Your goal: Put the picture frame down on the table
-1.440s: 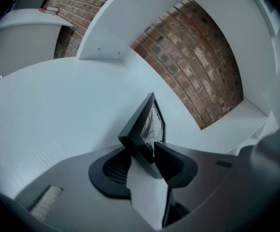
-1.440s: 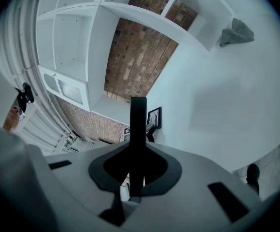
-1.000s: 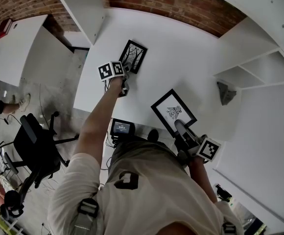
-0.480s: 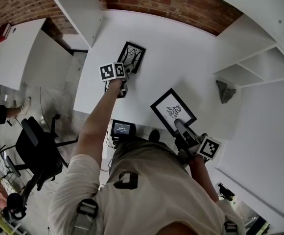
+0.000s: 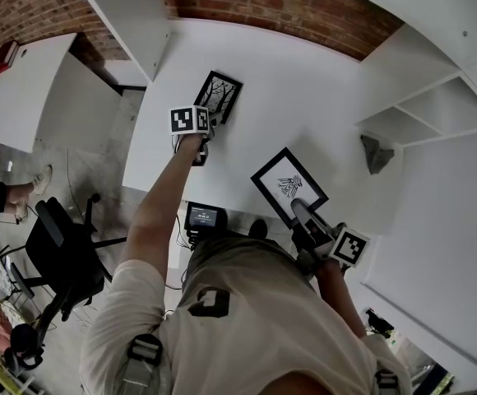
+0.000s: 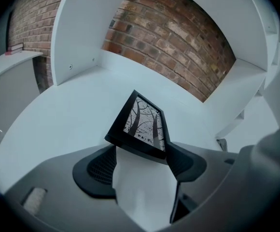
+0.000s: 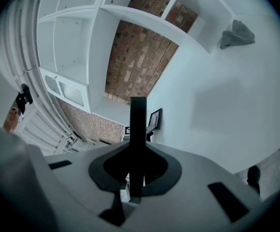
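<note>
**A:** What has changed over the last second?

**B:** The left tongs (image 6: 142, 164) have just been opening and now stand wide apart. The picture frame (image 5: 219, 97), the one with the tree print, lies on the white bench (image 5: 304, 105). It is in much the same place as before, at 1 o'clock from that gripper's marker cube (image 5: 189, 120).

**A:** Do those tongs hold it?

**B:** No. The frame's near edge sits between the two pads, but neither clamps it.

**A:** And the other hand?

**B:** The right tongs (image 5: 301, 212) are where they were, closed on the thin edge of a second frame (image 5: 289, 185), at its 5 o'clock corner. That frame sits toward 4 o'clock from the first, well apart. Whether it rests on the bench cannot be told.
</note>
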{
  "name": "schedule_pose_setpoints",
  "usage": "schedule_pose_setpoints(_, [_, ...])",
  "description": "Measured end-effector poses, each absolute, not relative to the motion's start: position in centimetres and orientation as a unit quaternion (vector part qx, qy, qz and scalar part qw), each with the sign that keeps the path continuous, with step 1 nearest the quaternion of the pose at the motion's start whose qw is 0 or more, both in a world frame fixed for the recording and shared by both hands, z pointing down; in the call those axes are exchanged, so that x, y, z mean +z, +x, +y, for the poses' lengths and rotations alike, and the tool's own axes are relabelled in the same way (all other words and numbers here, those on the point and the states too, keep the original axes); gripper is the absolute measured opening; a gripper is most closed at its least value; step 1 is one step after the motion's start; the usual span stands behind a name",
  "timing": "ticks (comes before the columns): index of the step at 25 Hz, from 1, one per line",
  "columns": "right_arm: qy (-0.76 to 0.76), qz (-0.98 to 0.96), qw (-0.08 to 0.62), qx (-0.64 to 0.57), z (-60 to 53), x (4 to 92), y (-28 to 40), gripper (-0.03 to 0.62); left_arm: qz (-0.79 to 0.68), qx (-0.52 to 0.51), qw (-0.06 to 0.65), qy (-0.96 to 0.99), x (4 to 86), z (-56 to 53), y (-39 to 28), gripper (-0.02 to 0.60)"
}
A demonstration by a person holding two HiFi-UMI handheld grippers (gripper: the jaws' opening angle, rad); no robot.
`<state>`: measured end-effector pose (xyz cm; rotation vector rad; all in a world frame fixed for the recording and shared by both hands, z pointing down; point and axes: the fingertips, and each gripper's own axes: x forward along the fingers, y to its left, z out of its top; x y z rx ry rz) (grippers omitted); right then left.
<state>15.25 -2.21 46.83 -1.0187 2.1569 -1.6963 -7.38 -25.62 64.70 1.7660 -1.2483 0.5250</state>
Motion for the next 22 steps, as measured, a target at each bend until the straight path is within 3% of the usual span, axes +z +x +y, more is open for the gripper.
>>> schedule_pose_setpoints(22, [-0.337, 0.747, 0.111, -0.562, -2.0, 46.0, 15.1, 0.026, -0.499, 0.190, 0.438, 0.723, 61.9, -24.6, -8.3, 0.307])
